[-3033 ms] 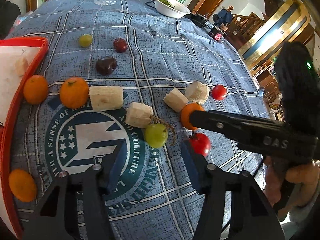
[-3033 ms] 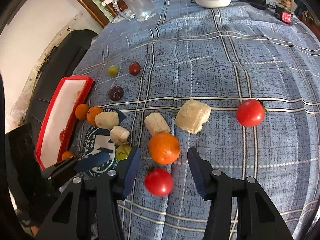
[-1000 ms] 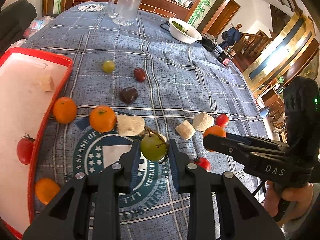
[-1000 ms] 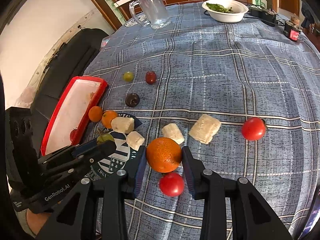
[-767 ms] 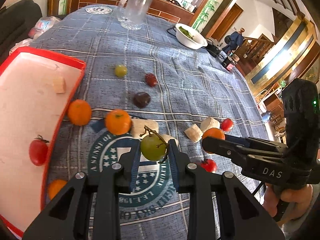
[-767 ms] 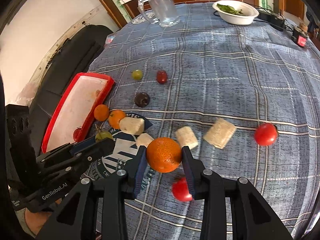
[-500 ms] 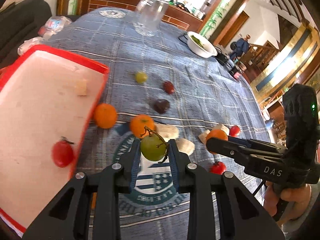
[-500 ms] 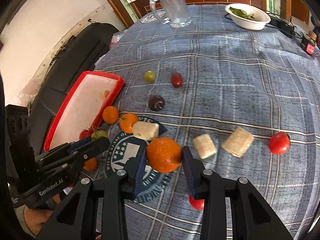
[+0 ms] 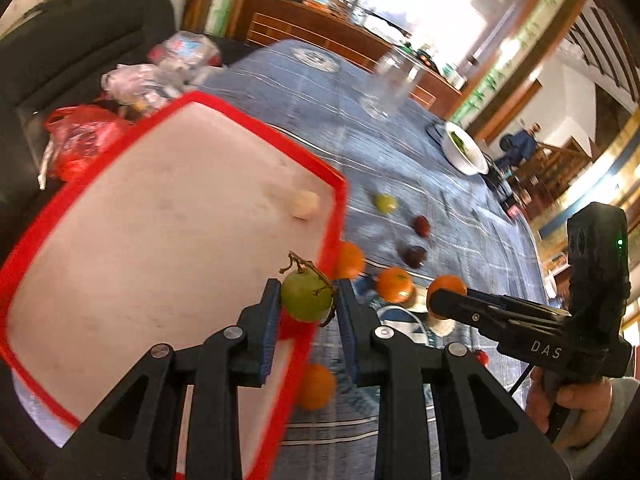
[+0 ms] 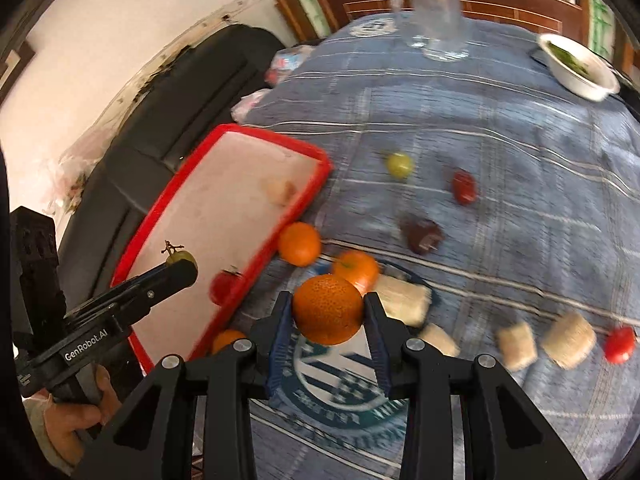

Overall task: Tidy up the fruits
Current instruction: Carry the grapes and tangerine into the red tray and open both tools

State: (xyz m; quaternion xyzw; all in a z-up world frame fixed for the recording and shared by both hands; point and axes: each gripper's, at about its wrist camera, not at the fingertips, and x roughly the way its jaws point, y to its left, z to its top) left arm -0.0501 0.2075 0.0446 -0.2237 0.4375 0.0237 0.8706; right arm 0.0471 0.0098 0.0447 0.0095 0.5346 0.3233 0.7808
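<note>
A round green grape with a short brown stem (image 9: 306,296) sits pinched between the jaws of the left gripper (image 9: 307,307), closed tight on its sides, low in the middle of the left wrist view. It hangs above the right edge of a red-rimmed rectangular tray with a pale floor (image 9: 336,184), which fills the left half of that frame. A small pale chunk (image 9: 305,205) lies on the tray near its upper right corner, and a red cherry tomato (image 10: 222,287) rests just inside the near rim.

In the right wrist view a large dimpled orange (image 10: 328,309) is clamped between the jaws of the right gripper (image 10: 327,320), partly closed to the fruit's width, at the lower middle of the frame above a blue checked cloth with a round teal emblem (image 10: 500,152) that covers the surface. Just behind it lie two smaller mandarins (image 10: 299,243), one touching the tray's rim, and a third (image 10: 226,340) sits lower by the tray edge. Pale cut blocks (image 10: 402,300) run toward the lower right, ending at another red tomato (image 10: 619,339). Further up are a dark plum (image 10: 421,234), a red date-like fruit (image 10: 464,187) and a second green grape (image 10: 399,165). A clear glass mug (image 10: 436,12) and a white bowl of greens (image 10: 578,68) stand at the top.
</note>
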